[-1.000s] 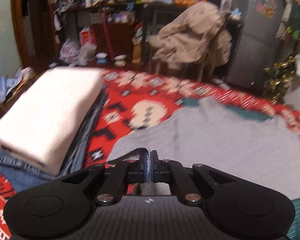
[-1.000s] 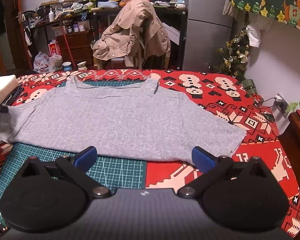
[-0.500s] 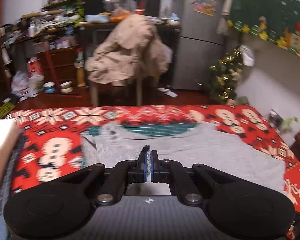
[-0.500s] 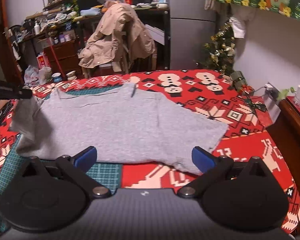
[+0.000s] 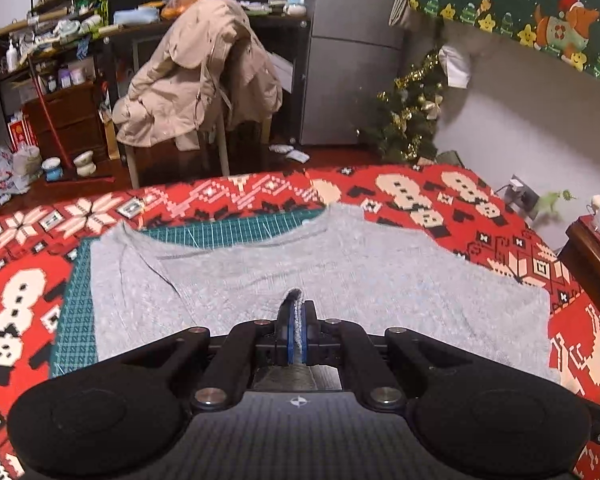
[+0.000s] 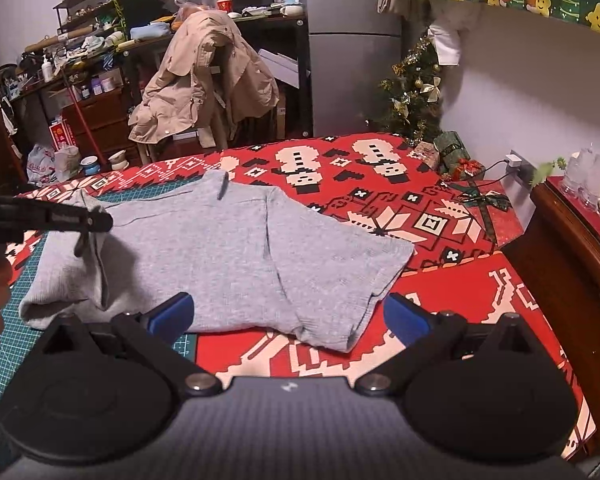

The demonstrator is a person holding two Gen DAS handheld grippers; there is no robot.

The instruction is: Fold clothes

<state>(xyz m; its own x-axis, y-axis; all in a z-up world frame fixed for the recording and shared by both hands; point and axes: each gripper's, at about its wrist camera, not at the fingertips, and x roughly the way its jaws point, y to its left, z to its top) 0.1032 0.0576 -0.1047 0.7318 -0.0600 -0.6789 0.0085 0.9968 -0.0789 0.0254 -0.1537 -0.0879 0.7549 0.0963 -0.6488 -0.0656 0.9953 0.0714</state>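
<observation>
A grey T-shirt (image 5: 340, 280) (image 6: 228, 248) lies spread on a green cutting mat (image 5: 76, 312) over a red patterned cloth. My left gripper (image 5: 296, 320) is shut on the shirt's left sleeve and holds it lifted over the shirt's body. In the right wrist view the left gripper (image 6: 96, 222) shows at the left, with grey fabric hanging from it and folded inward. My right gripper (image 6: 288, 316) is open, its blue pads (image 6: 404, 316) just short of the shirt's near hem and right sleeve, with nothing between them.
The red snowman-patterned cloth (image 6: 440, 280) covers the table. A chair with a beige coat (image 5: 196, 80) stands beyond the far edge. A small Christmas tree (image 6: 412, 92) and wrapped gifts sit back right. A wooden cabinet (image 6: 572, 240) borders the right side.
My left gripper carried the sleeve from the shirt's left edge to the right, over the shirt body, folding the left side inward. The right gripper stayed open and moved rightward along the hem.
</observation>
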